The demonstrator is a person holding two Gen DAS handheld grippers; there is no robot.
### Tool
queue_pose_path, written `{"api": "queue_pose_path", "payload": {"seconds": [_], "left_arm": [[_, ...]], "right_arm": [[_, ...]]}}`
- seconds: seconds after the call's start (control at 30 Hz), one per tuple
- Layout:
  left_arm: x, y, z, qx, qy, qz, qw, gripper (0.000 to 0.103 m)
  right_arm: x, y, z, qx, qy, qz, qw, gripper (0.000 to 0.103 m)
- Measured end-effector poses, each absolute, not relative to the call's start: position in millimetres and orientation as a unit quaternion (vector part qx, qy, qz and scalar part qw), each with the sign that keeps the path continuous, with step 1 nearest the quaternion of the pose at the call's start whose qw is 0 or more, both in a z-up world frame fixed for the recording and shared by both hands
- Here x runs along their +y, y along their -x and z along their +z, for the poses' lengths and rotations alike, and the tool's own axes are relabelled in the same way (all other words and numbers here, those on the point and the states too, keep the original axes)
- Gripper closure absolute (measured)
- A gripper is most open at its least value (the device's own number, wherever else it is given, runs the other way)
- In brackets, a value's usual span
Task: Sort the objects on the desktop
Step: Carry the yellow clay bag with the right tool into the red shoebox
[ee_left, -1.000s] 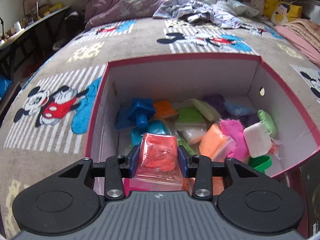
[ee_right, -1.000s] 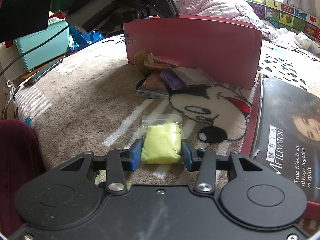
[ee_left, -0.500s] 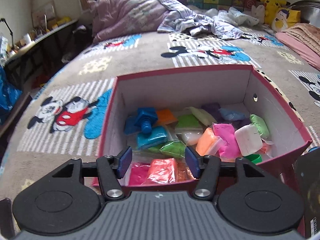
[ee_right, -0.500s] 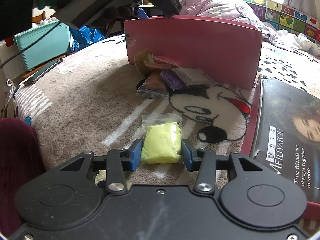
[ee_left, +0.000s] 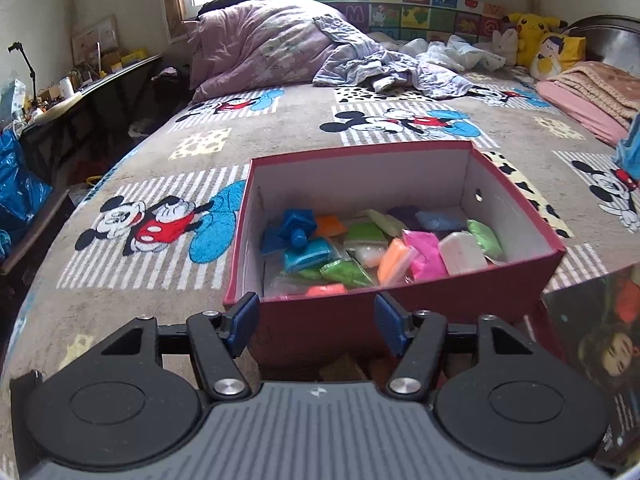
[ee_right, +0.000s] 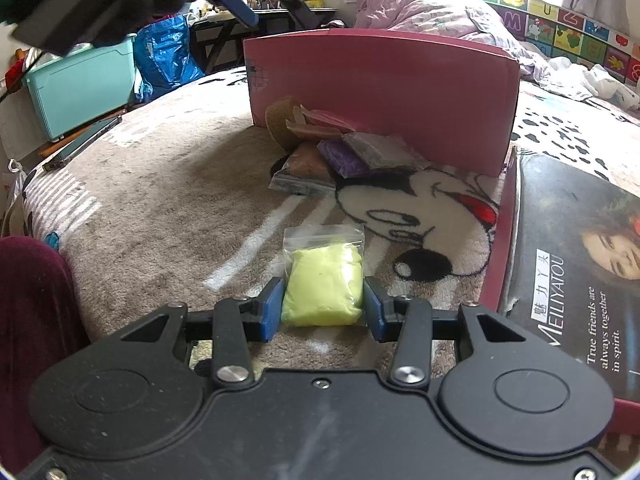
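A: Where's the yellow clay in its clear zip bag (ee_right: 324, 288)?

B: Clenched between the right tongs (ee_right: 323, 309), low over the bed, long axis pointing towards the pink cardboard box (ee_right: 380, 92).

A: And the left tongs (ee_left: 316, 322)?

B: Released, empty, just short of the box's near wall. The box lies straight ahead of the right tongs, beyond the loose clay bags (ee_right: 340, 156); I'd judge that arm carries next.

The left gripper (ee_left: 316, 326) is held up above the bed, its blue pads (ee_left: 243, 323) spread wide with nothing between them, and it points level and forward. The right gripper (ee_right: 322, 309) sits low, near the bed's surface, with its pads (ee_right: 272, 308) pressed against both sides of a yellow bag (ee_right: 323, 290). In the right wrist view the left gripper shows at the upper left, raised.
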State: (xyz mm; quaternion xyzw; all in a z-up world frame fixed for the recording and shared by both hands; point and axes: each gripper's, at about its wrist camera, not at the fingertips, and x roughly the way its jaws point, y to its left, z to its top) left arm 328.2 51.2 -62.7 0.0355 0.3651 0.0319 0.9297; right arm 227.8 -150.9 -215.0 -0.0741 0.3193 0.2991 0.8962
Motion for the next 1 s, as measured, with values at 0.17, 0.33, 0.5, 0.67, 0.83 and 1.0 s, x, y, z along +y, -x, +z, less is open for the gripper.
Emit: {"api": "queue_pose_path", "payload": {"seconds": [0.17, 0.33, 0.5, 0.67, 0.83, 1.0], "left_arm": [[54.5, -308.6, -72.5, 0.370, -0.014, 0.026, 0.928, 0.040], [55.9, -276.8, -99.1, 0.355, 0.024, 0.026, 0.934, 0.040], [48.7, -233.6, -130.0, 0.308, 0.052, 0.020, 0.950, 0.040], [37.0, -206.3, -147.3, 0.270, 0.051, 0.012, 0.962, 0.040], [35.4, -197.2, -157.9, 0.262, 0.065, 0.010, 0.963, 0.039], [25.9, -197.4, -172.7, 0.284, 0.041, 0.005, 0.958, 0.039]], "right_arm": [[-151.6, -228.4, -214.1, 0.325, 0.072, 0.299, 0.894, 0.061], [-155.9, -230.3, -209.4, 0.337, 0.053, 0.297, 0.892, 0.063], [-162.6, -223.8, -202.5, 0.340, 0.039, 0.292, 0.893, 0.063], [-173.6, -220.5, -190.9, 0.342, 0.013, 0.287, 0.895, 0.063], [-185.0, -219.6, -175.9, 0.335, -0.002, 0.279, 0.900, 0.063], [-188.8, -222.1, -160.7, 0.328, -0.010, 0.276, 0.904, 0.063]]}}
